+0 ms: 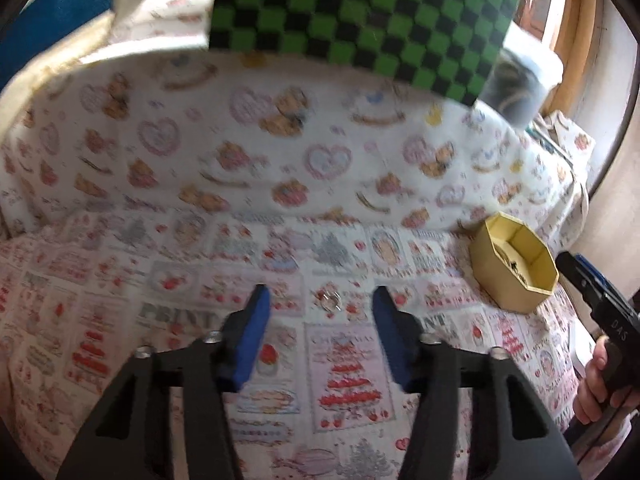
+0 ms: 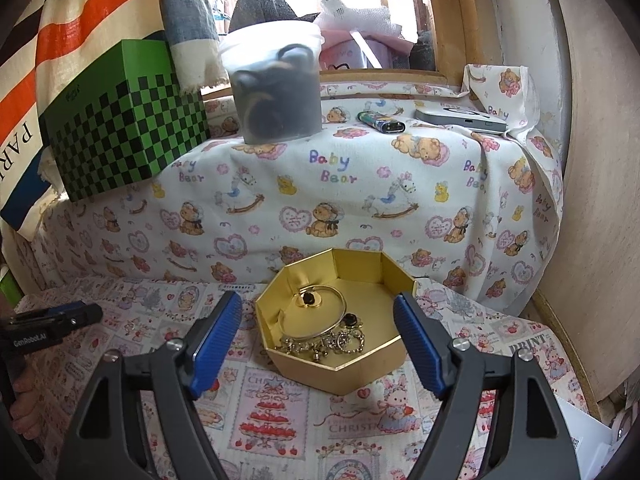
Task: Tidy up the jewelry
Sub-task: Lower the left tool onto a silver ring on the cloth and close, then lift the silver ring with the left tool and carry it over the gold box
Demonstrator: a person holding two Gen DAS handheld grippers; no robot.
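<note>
A small clear-stoned ring (image 1: pixel 330 302) lies on the printed cloth, blurred, just past and between the blue pads of my left gripper (image 1: pixel 322 294). The pads stand apart and do not touch it. A gold octagonal box (image 2: pixel 352 372) sits open in front of my right gripper (image 2: pixel 318 300), whose jaws are open on either side of the box's near half with nothing gripped. Inside the box lie a gold bangle (image 2: pixel 320 320) and a tangle of chain and rings (image 2: pixel 340 344). The same box (image 1: pixel 516 280) appears at the right of the left wrist view.
Behind the cloth rises a ledge draped in teddy-bear fabric (image 2: pixel 340 200). On it stand a green checkered box (image 2: pixel 120 136) and a translucent tub (image 2: pixel 276 92), with a lighter (image 2: pixel 384 122) and a flat grey device (image 2: pixel 460 118) lying beside them. A wall closes the right side.
</note>
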